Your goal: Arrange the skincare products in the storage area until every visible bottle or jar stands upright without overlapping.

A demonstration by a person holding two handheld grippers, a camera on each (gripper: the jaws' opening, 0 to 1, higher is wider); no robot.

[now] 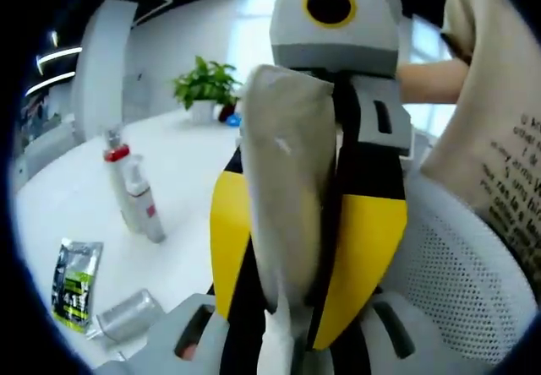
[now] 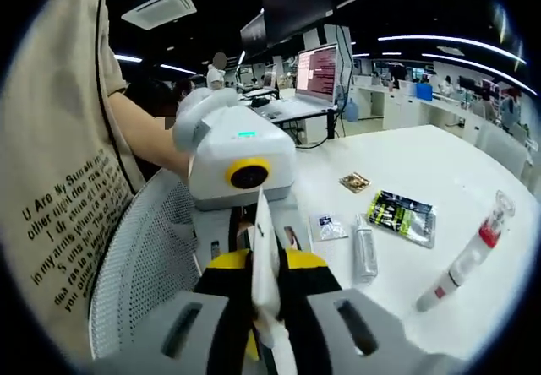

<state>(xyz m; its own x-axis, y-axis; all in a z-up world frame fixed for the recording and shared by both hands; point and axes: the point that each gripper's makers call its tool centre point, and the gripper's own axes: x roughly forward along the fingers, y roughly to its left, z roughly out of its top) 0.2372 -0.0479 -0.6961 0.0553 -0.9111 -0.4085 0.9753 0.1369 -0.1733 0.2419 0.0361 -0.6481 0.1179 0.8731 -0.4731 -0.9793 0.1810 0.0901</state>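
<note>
Between the two facing grippers hangs a pale soft pouch (image 1: 287,189), pinched from both sides. Left gripper (image 1: 279,341): jaws pressed together on the pouch's lower edge. Right gripper (image 2: 266,328): jaws likewise closed on a white fold of it, though the contact point is partly hidden and cannot be confirmed exactly.

On the white table (image 1: 194,164), left of the pouch in the left gripper view: a red-collared bottle (image 1: 118,176) and a white pump bottle (image 1: 142,202), both upright and just beside each other; nearer the table edge, a green-black sachet (image 1: 74,282) lying flat and a silver tube (image 1: 127,314) on its side. A potted plant (image 1: 205,88) stands far behind them.

In the right gripper view, right of the pouch: the silver tube (image 2: 364,252), the green-black sachet (image 2: 401,216), a small clear packet (image 2: 328,226), a brown packet (image 2: 354,182) and a toppled red-banded bottle (image 2: 469,257). Open tabletop lies between them. A perforated white chair back (image 2: 148,257) and a person's printed shirt (image 2: 63,189) border the pouch.
</note>
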